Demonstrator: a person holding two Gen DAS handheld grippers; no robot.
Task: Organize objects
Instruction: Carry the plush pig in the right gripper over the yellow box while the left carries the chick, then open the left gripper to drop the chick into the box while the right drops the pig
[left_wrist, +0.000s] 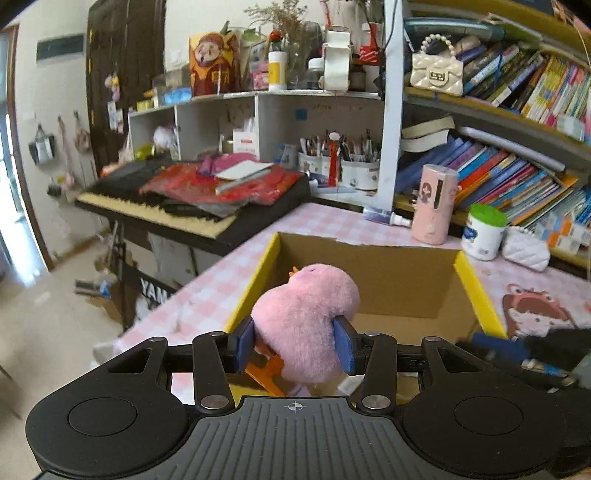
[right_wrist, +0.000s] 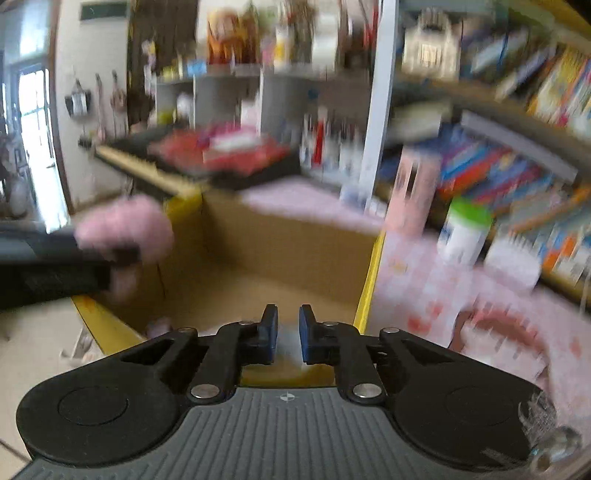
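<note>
My left gripper (left_wrist: 295, 343) is shut on a pink plush chick (left_wrist: 306, 317) with an orange beak and feet, its blue pads pressing the toy's sides. The chick hangs over the near left part of an open cardboard box (left_wrist: 399, 280) with yellow rims on the pink checked table (left_wrist: 321, 221). The blurred right wrist view shows the same chick (right_wrist: 125, 229) at the left above the box (right_wrist: 288, 240). My right gripper (right_wrist: 288, 332) is over the box's near rim, shut, with nothing between its pads. It shows blurred at the right edge of the left wrist view.
Behind the box stand a pink cylinder (left_wrist: 436, 203), a white jar with a green lid (left_wrist: 484, 232), a white quilted purse (left_wrist: 524, 247) and a small spray bottle (left_wrist: 384, 216). Bookshelves (left_wrist: 517, 177) fill the right. A cluttered keyboard piano (left_wrist: 177, 206) stands left of the table's edge.
</note>
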